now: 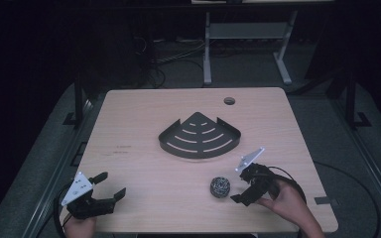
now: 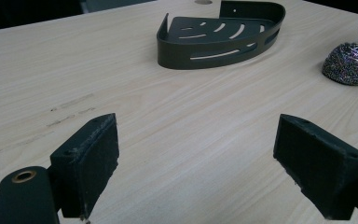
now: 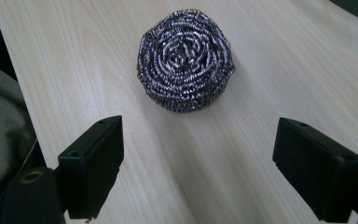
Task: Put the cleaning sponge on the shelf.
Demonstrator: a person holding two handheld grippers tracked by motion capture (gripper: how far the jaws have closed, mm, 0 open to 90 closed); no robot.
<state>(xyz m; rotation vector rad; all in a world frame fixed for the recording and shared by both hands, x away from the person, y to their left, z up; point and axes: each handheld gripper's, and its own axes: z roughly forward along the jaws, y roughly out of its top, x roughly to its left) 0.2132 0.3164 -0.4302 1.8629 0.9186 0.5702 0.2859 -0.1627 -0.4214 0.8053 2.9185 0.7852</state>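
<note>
Two hands reach in from the near edge. The left hand [image 1: 79, 225] holds the left gripper [image 1: 110, 185], jaws spread wide. The right hand [image 1: 286, 198] holds the right gripper [image 1: 241, 186], jaws equally wide.

A light wood-grain table [image 1: 144, 114] with rounded corners stands in a dim room; its top is the brightest surface, and everything around it falls into near darkness. A round cable hole [image 1: 229, 101] sits near the table's far edge. Faint dark scuff marks [image 1: 120, 150] show on the left part of the tabletop. The floor [image 1: 327, 124] around the table is grey. Beyond the far edge, the pale metal legs of another desk [image 1: 248, 44] stand on the floor, with a crossbar between them. A tangle of dark cables [image 1: 171, 62] lies on the floor to the left of those legs. Black frame posts [image 1: 349, 99] rise at both sides of the table.
</note>
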